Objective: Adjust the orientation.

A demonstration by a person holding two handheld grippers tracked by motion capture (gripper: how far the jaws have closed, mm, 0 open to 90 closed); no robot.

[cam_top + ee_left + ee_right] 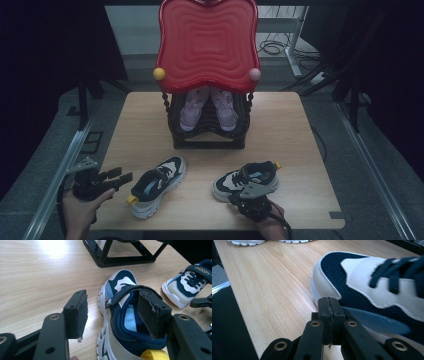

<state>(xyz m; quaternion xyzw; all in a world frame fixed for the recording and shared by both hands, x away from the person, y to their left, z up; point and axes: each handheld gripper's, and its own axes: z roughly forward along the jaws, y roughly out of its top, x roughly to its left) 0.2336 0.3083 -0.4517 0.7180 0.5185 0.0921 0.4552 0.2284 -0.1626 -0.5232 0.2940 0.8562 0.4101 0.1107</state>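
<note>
I have two navy-and-white sneakers on the wooden table [300, 125], both lying in front of the black shoe rack [207, 135] that already carries a pair of pale pink shoes [207, 107] under its red top [207, 45]. My left gripper [117, 178] rests at the table's near left edge with its jaws spread wide, and in the left gripper view they straddle the heel of the left sneaker [120, 322], one pad over the collar and the other out beside the sole, neither pressing yet. My right gripper [329, 312] has its jaws closed flat together with nothing between them, the tip just beside the toe cap of the right sneaker [372, 287]; from above it sits at the near side of that shoe [246, 180]. As I judge it, the step in hand is taking hold of the left sneaker, so I should sink one pad inside the opening, keep the other on the outer heel wall, and close on the firm padded collar rather than the yellow pull tab [153, 355], which would let the shoe swing. The closed right tip can steady its own shoe, but I must open it before trying any grasp there.
</note>
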